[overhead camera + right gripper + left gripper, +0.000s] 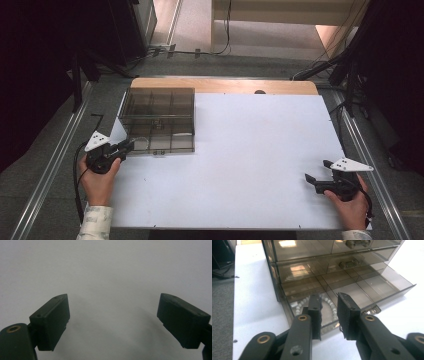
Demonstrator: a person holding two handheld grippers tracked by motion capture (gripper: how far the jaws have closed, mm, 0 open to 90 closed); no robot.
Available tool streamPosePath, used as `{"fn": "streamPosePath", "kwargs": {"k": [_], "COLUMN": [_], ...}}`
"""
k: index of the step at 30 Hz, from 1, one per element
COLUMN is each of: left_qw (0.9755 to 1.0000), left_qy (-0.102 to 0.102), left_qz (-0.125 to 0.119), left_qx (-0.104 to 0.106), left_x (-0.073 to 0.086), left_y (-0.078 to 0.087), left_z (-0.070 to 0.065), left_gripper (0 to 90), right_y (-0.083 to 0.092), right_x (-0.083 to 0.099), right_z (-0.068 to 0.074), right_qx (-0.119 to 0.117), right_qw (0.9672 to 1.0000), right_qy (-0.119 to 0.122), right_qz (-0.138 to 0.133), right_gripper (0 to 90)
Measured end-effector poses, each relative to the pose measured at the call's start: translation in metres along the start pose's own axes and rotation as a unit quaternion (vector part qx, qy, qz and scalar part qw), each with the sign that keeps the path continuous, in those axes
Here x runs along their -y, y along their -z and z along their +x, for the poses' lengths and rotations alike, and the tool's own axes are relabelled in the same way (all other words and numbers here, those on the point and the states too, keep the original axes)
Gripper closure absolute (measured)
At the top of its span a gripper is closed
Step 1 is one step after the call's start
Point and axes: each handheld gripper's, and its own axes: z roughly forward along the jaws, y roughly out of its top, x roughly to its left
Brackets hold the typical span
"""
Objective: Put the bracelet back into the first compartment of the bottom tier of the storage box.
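Drawer (352, 290) of smoky organizer box (157, 120), upper left of high view, is out, bead bracelet (329, 305) inside. Left gripper (329, 315) parted, empty; right gripper (112, 322) wide, idle. Drop straight onto beads, avoid front wall.

The drawer box (317, 267) is see-through smoky plastic, smooth and shiny, with light spots glinting on it. In its open bottom drawer (372, 287) lies a string of small white beads (329, 302), round and a bit glossy. The worktop (250, 160) has a flat white matt top, and beyond the box a strip of pale wood (225, 85) shows. The left gripper (329, 315) looks like dull black plastic with brass-coloured rivets, and its fingers (348, 315) have rough, worn pads.
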Motion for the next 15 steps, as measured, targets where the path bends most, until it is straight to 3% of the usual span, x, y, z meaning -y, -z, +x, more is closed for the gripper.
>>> {"fn": "streamPosePath", "kwargs": {"k": [15], "left_qw": [0.9998], "left_qy": [-0.013], "left_qz": [-0.004], "left_qx": [0.01], "left_x": [0.0065], "left_y": [0.0072], "left_z": [-0.0106], "left_gripper": [57.8], "right_y": [-0.0003], "right_x": [-0.0001], "right_z": [0.0], "right_qx": [0.0], "right_qw": [1.0], "right_qy": [0.002], "right_qz": [0.0], "right_gripper": [10.0]}}
